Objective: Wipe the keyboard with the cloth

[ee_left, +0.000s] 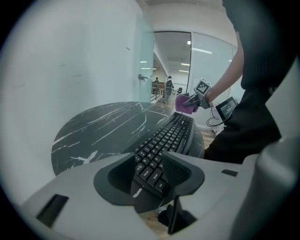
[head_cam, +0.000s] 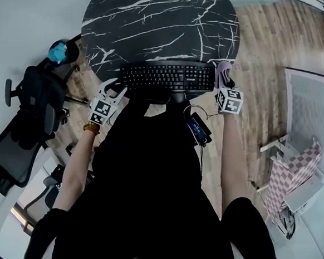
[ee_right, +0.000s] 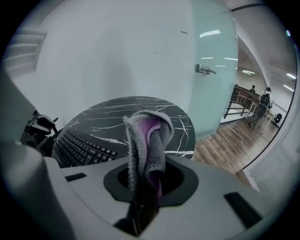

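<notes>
Now | cloth (ee_right: 147,136) purple-grey, bunched in right gripper (ee_right: 146,185) | left gripper (ee_left: 151,176) apart, perhaps straddling keyboard (ee_left: 168,136)

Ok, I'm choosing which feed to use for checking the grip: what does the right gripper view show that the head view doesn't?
Only the right gripper view shows the right gripper's tongs pinched shut on the folded purple-grey cloth, plus a glass wall and distant people. Only the head view shows the person's forearms, a small screen on a cable and a checkered pink item. Both show the keyboard on the black marble table, and the cloth.
</notes>
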The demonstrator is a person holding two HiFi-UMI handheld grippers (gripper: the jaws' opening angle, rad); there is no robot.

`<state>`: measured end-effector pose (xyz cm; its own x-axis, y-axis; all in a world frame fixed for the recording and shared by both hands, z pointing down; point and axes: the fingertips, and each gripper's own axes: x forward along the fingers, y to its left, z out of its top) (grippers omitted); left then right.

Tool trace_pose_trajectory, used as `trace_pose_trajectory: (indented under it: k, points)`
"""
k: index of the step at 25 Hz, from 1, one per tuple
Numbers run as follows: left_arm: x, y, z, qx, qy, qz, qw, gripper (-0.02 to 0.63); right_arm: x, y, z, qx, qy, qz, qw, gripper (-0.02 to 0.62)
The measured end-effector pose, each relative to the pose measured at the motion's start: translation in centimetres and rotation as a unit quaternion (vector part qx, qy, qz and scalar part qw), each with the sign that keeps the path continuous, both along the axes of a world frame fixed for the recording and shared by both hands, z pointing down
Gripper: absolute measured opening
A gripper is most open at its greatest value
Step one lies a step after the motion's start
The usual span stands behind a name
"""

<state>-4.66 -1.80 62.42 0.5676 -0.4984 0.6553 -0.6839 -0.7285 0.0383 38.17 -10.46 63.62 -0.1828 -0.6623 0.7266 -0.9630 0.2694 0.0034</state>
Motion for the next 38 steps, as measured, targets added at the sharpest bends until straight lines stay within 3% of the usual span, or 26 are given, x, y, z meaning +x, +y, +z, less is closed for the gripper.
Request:
trace_pose_trajectory:
  k: [4, 9, 20, 30, 38]
  points:
    - [0.3, 1.3, 3.2, -0.044, -0.018, 0.029, 0.9984, 0.201, -0.1, -0.1, 2.0, -0.022, 0.001, -0.002, 1.000, 0.069]
    - [-0.1, 2.0, 5.5, -0.061, -0.040, 0.039, 0.9966, 0.225, -1.0, 0.2, 3.3, -0.041, -0.010, -0.005, 0.999, 0.069]
    - [0.0, 2.3, 6.1, -0.048, -0.047, 0.048, 0.9966, 0.225, -2.7, 0.3, 4.7, -0.071, -0.016, 0.024, 0.997, 0.069]
    - [-0.6, 2.9, 6.6, -0.052, -0.058, 0.087, 0.9931, 0.225, -4.8, 0.8, 4.4, -0.074, -0.018, 0.048, 0.996, 0.069]
    - [-0.5, 2.9, 6.8, -0.052, -0.050, 0.081, 0.9940, 0.229, -6.1, 0.6, 4.2, -0.076, -0.023, 0.088, 0.993, 0.069]
